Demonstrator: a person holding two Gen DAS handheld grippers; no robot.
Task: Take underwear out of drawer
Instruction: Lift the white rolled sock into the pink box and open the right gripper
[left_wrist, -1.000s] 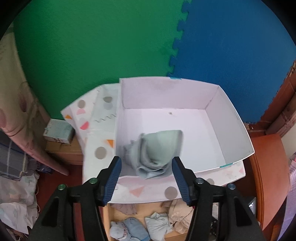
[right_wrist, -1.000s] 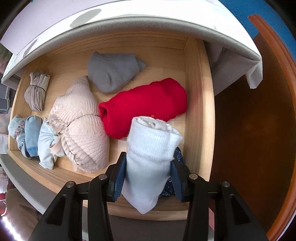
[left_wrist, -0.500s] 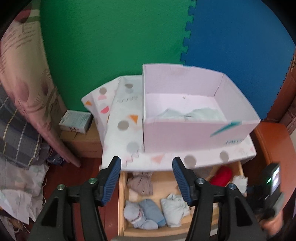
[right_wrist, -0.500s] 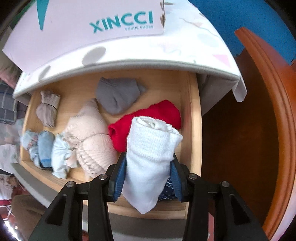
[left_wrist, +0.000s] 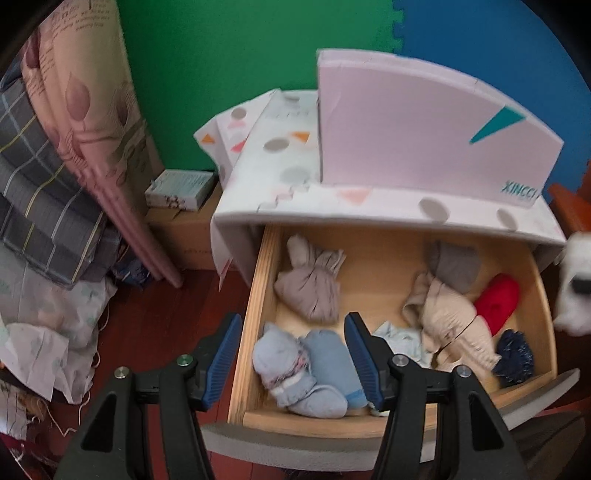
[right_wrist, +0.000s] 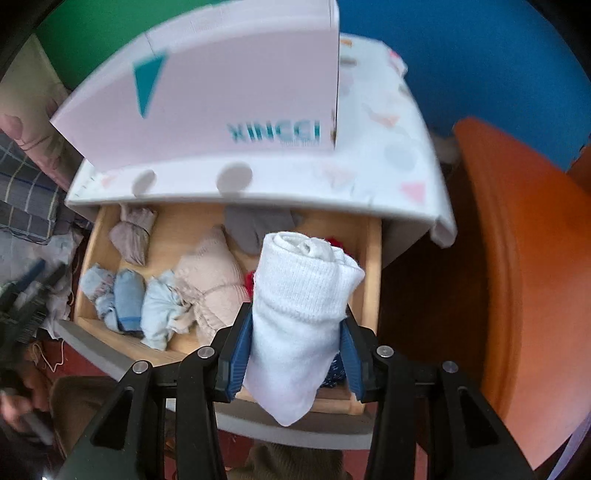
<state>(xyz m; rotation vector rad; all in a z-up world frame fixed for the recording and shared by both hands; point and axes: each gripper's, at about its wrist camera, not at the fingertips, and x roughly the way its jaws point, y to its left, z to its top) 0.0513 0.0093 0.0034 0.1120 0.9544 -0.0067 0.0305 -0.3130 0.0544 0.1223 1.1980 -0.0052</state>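
Item: drawer (left_wrist: 255, 295), open, wood, under a patterned top.

Contents: several rolled bundles. A blue roll (left_wrist: 295, 369) sits at 7 o'clock of the drawer, a red roll (left_wrist: 496, 302) at 3 o'clock.

Right gripper (right_wrist: 295, 354): clamped on a white roll (right_wrist: 299, 295), held above the drawer's 5 o'clock corner.

Left gripper (left_wrist: 291, 363): jaws apart, empty, above the blue roll.

Step, as judged: the white roll is in transit to the box (right_wrist: 221, 92) at 12 o'clock. Next move calls for carrying it over the box wall.

Writing: "XINCCI" in teal on the box; smaller print is unreadable.
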